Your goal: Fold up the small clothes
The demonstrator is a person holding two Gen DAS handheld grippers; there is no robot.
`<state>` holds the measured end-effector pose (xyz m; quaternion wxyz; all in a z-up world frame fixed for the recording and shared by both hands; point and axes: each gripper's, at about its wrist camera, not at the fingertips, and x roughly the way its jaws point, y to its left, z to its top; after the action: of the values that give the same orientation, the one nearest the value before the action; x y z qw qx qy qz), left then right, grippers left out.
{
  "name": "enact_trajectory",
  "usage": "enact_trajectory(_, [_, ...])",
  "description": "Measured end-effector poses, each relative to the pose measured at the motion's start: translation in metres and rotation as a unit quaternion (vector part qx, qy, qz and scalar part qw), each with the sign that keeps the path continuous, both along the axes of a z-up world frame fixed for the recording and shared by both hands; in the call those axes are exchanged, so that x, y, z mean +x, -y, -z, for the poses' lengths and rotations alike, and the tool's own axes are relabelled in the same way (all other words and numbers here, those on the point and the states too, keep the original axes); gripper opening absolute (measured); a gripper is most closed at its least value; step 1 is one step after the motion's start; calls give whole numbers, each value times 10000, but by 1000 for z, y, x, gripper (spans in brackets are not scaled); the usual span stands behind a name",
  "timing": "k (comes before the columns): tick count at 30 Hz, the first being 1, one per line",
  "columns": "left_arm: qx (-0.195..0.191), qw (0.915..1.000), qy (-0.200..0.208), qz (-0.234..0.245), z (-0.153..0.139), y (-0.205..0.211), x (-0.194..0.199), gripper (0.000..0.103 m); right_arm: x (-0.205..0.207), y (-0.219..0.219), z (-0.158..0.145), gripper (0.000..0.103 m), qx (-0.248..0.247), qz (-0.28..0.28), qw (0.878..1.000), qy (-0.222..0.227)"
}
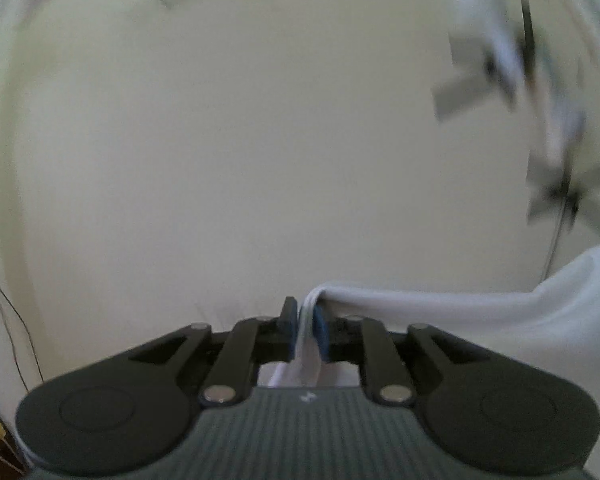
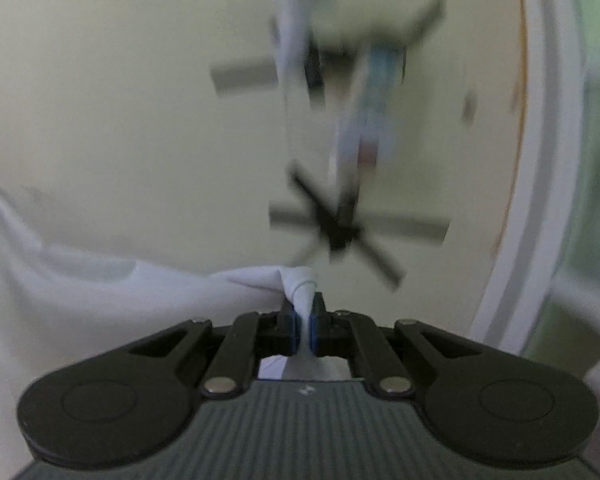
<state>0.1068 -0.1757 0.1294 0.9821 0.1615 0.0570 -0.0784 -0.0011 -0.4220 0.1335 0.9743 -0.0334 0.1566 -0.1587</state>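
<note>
Hand-held gripper on the left (image 1: pixel 307 330) pinches a bunched edge of the white garment (image 1: pixel 480 320), jaws nearly closed, while the right hand-held gripper (image 2: pixel 306 326) clamps another corner, the cloth stretched between them above a blurred pale counter (image 1: pixel 239 140).

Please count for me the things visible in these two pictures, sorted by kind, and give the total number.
White garment: 1, stretched between both grippers
Hand-held gripper: 2, left hand-held gripper and right hand-held gripper, each with the cloth between its blue pads
Cream table: 1
Blurred cross-shaped dark marks on the table: at least 2
Total: 6
</note>
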Motion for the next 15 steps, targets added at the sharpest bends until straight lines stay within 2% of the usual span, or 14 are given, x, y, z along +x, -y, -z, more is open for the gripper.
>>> enact_trajectory(1, [405,9984,-374,-88,22,16,24,31,22,10,21,17,261,44,9994,-218])
enact_trajectory(2, [824,9933,-803,-133,46,29,46,31,42,17,40,50,516,7,9971,-553])
enact_trajectory(3, [1242,9837,-1298,-129,70,38,64,31,57,24,59,57,729,33,9931,-923])
enact_trajectory(5, [1703,9666,-1914,-26,100,42,77,30,61,29,86,54,884,56,9890,-1181])
enact_trajectory(6, [1776,9626,-2044,73,107,38,76,31,54,32,93,54,949,-24,9879,-1225])
enact_trajectory(9, [1442,9640,-2187,460,97,6,58,34,16,40,95,55,1127,-251,9859,-1209])
enact_trajectory(12, [836,9684,-2269,613,72,-40,36,47,-40,45,96,58,1276,-352,9849,-1115])
enact_trajectory(15, [440,9718,-2220,665,51,-92,4,53,-96,52,102,60,1799,-431,9767,-1086])
